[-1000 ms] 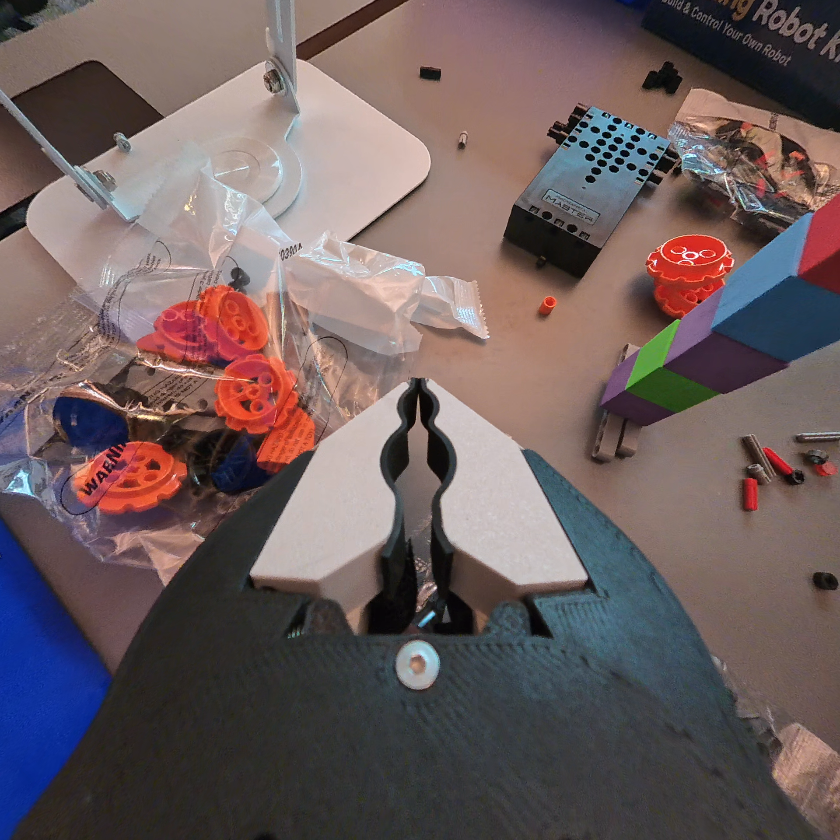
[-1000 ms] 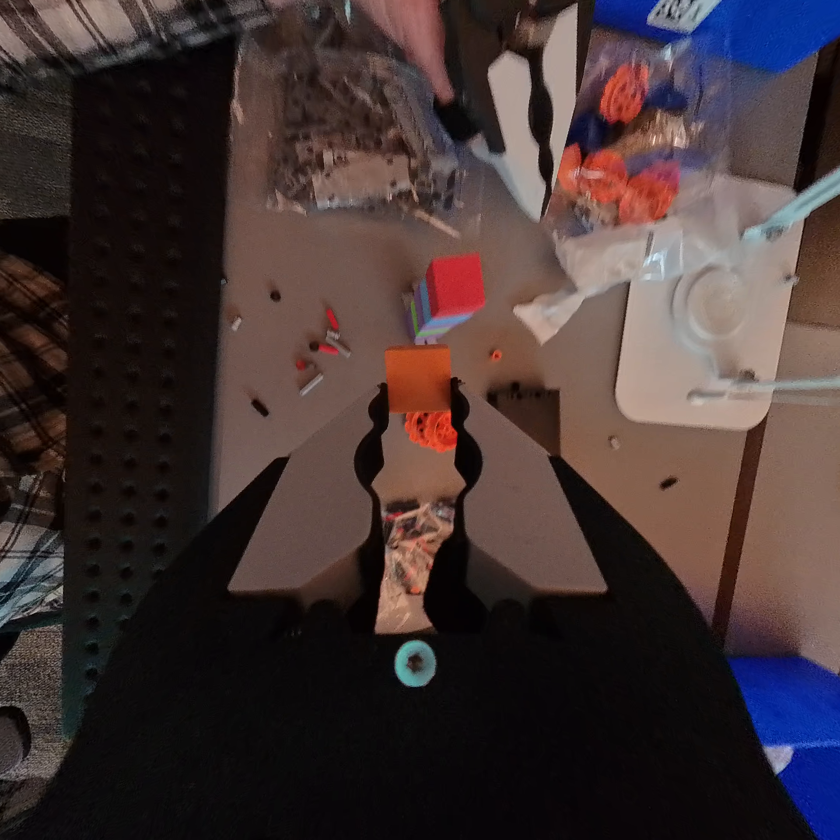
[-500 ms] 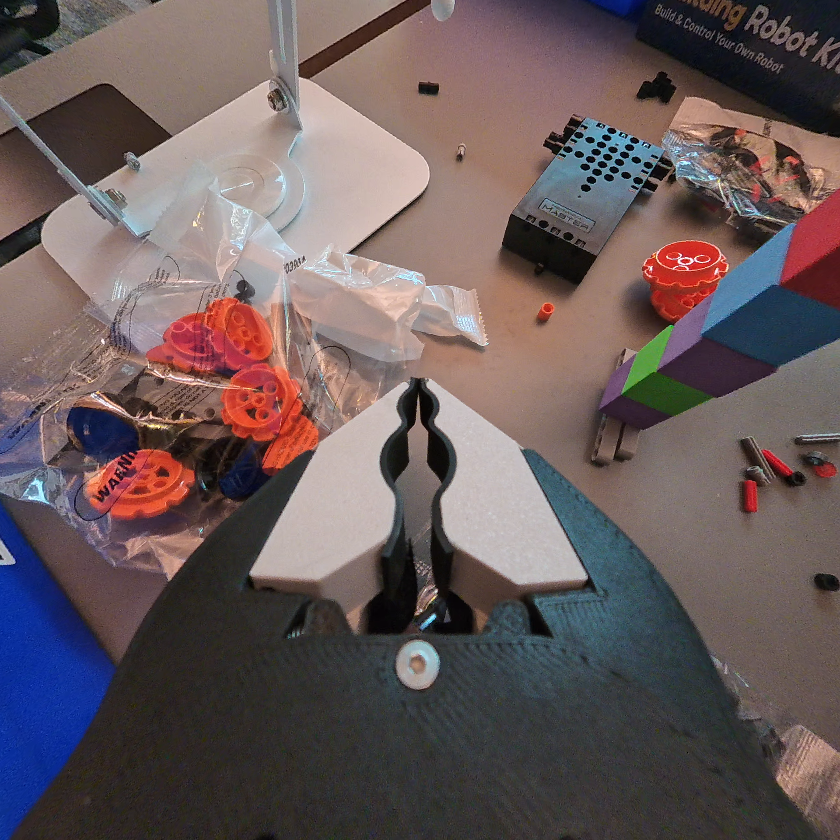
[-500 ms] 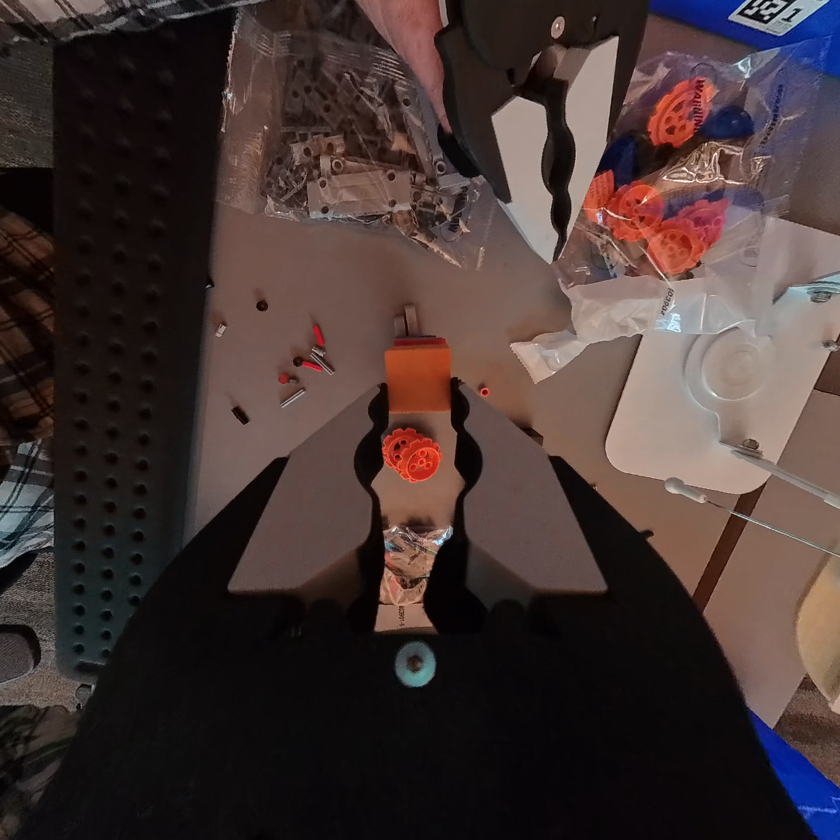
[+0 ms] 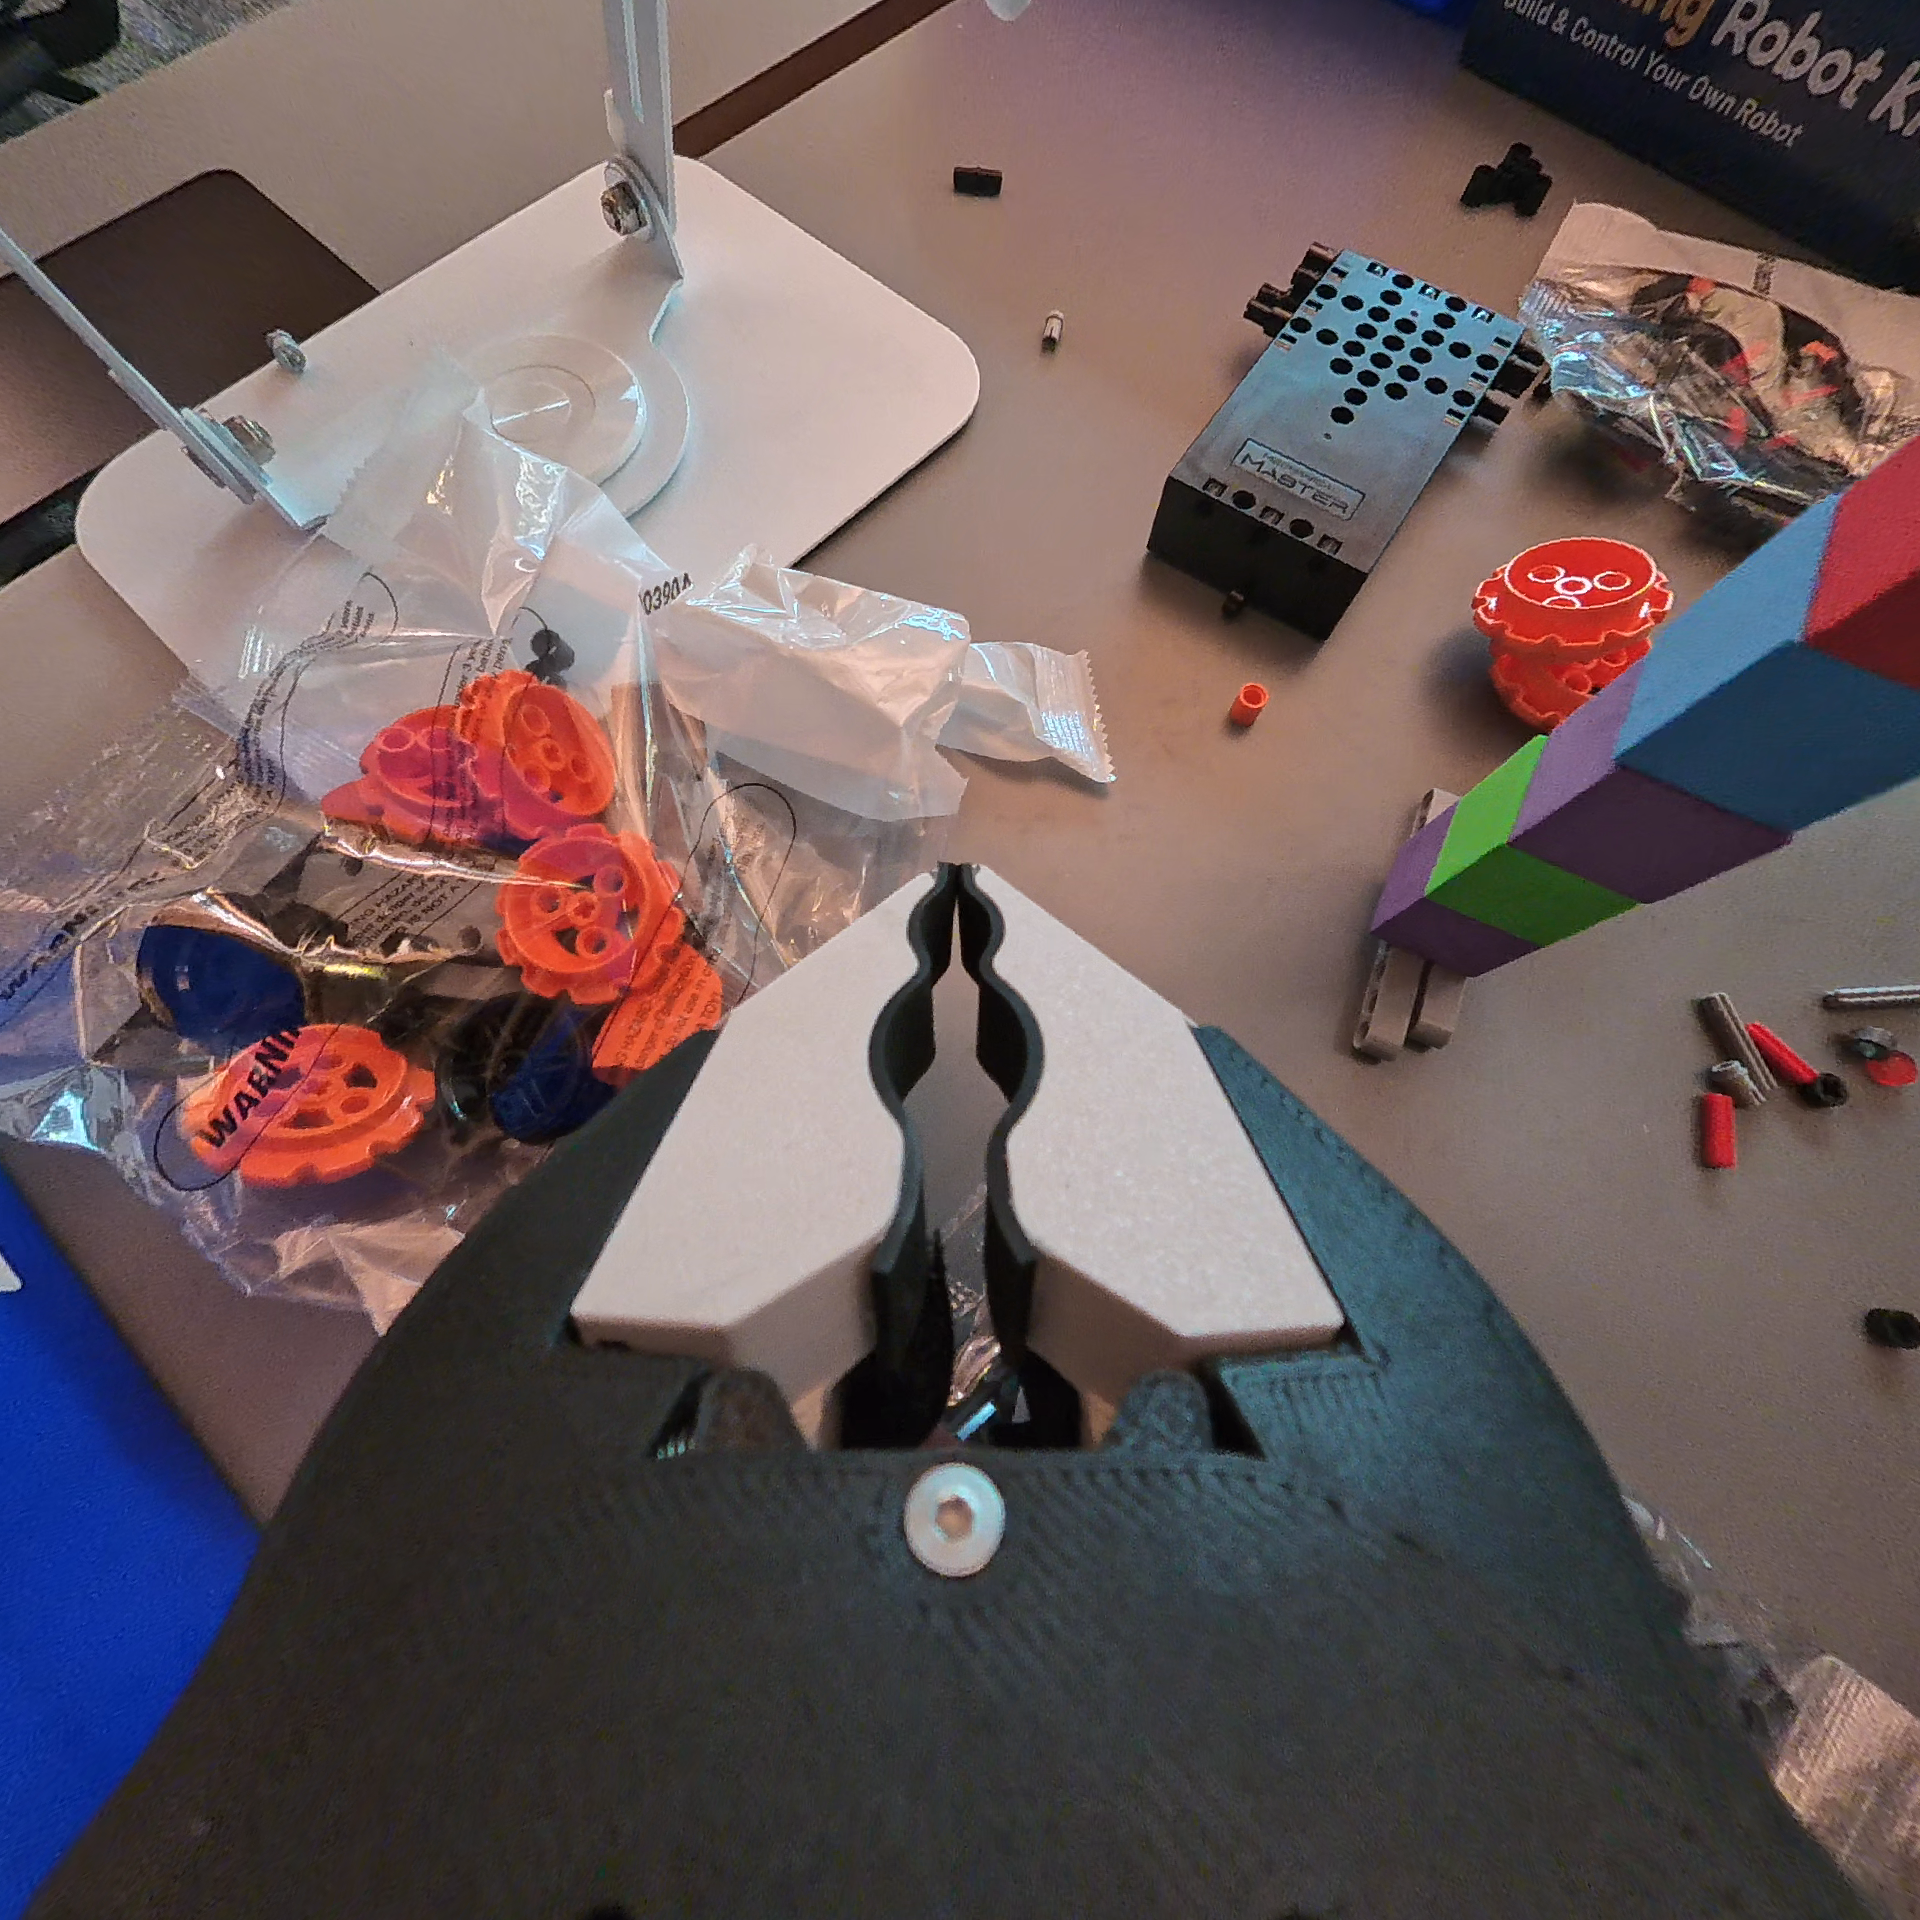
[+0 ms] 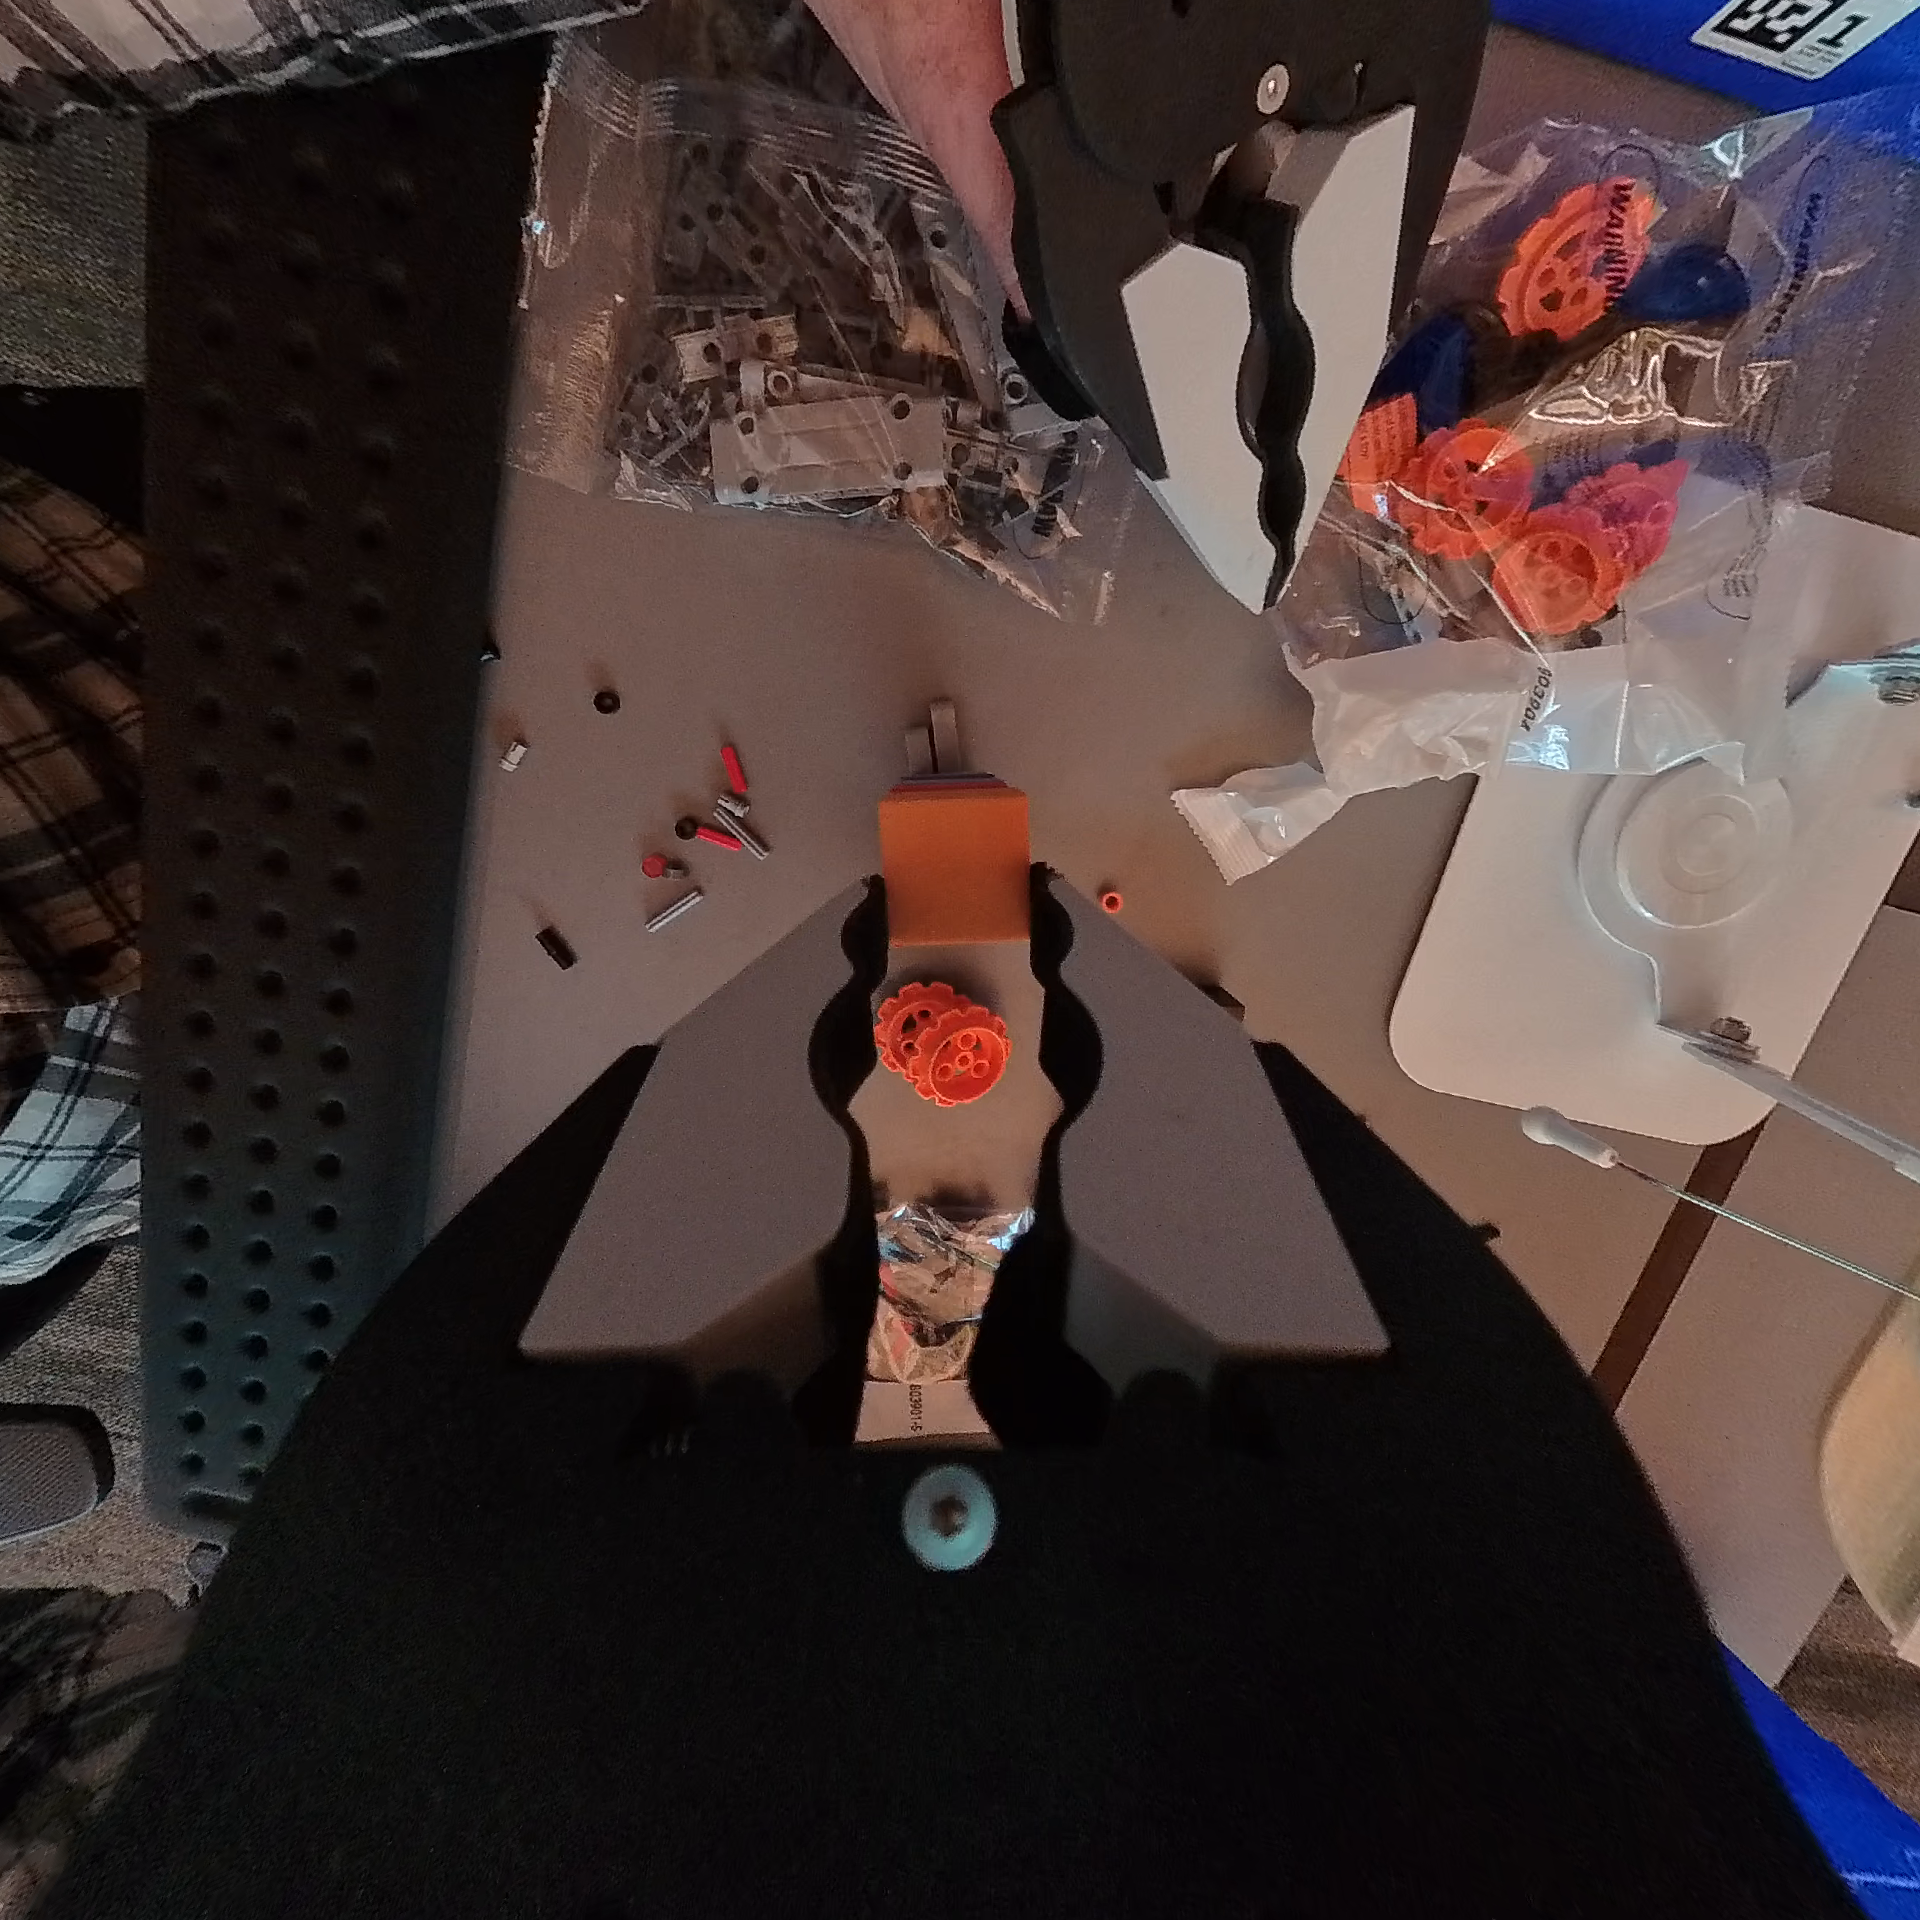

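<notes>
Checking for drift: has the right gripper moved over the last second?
Yes. The right gripper, shut on the orange block, has moved over the block stack; the orange wheels slid back between its fingers.

- The right gripper clamps an orange block at its fingertips, centre frame, directly over a stack of coloured blocks; contact between them is unclear.
- The left gripper, tips together and empty, hangs beside a clear bag of orange gears.

A: Surface?
B: Grey-tan table, matte, dim warm light. Dark brown seam toward 12 o'clock in the left wrist view.
A: Beyond the edge?
B: Black perforated panel at 9 o'clock in the right wrist view, greyish floor past it
</notes>
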Demonstrator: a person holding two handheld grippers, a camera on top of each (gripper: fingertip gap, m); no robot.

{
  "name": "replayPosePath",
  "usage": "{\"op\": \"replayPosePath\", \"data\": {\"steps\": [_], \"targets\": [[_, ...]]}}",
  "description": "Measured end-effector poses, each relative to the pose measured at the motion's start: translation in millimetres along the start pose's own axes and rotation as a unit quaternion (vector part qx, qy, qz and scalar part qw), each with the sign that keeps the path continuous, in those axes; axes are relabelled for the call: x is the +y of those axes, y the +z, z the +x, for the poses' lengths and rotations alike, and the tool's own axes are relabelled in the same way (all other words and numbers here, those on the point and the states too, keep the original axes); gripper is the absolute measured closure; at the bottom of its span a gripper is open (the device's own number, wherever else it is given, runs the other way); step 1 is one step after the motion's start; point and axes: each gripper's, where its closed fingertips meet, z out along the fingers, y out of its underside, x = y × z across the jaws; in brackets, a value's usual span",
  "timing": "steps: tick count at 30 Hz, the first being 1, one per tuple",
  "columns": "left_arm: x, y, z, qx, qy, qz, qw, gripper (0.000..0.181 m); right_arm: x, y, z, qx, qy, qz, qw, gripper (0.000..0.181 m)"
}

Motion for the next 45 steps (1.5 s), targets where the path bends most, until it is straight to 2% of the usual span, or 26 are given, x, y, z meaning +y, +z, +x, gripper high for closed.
{"op": "replayPosePath", "data": {"steps": [7,11,14,17,20,24,28,31,34,37,45], "targets": [[1,0,0,0.002,-0.001,-0.001,1.0,0.181,0,2,1,0.001,0.002,-0.004,1.0,0.154],[1,0,1,0.003,0.0,-0.002,1.0,0.181,3,1,2,0.004,0.006,-0.005,1.0,0.145],[1,0,1,0.003,0.0,-0.002,1.0,0.181,4,-12,5,0.023,0.015,0.014,1.0,0.138],[0,-2,1,0.002,0.0,0.001,1.0,0.181,17,-41,10,0.064,0.037,0.041,0.996,0.138],[-1,-3,0,0.0,-0.001,0.004,1.0,0.181,60,-72,17,0.114,0.085,0.051,0.988,0.138],[-2,-2,2,0.001,0.003,0.003,1.0,0.181,157,-96,22,0.171,0.184,0.018,0.968,0.138],[-1,0,3,0.001,0.004,-0.002,1.0,0.181,247,-89,7,0.17,0.261,-0.015,0.95,0.137],[1,1,2,0.0,0.002,-0.005,1.0,0.181,297,-70,-4,0.16,0.261,-0.05,0.951,0.135],[2,2,2,-0.001,0.003,-0.007,1.0,0.181,323,-50,-12,0.13,0.236,-0.054,0.961,0.131],[2,3,2,0.0,0.006,-0.008,1.0,0.181,324,-46,-17,0.1,0.218,-0.026,0.97,0.134],[5,6,4,0.004,0.013,-0.015,1.0,0.181,326,-46,-30,0.048,0.196,-0.032,0.979,0.139]]}}
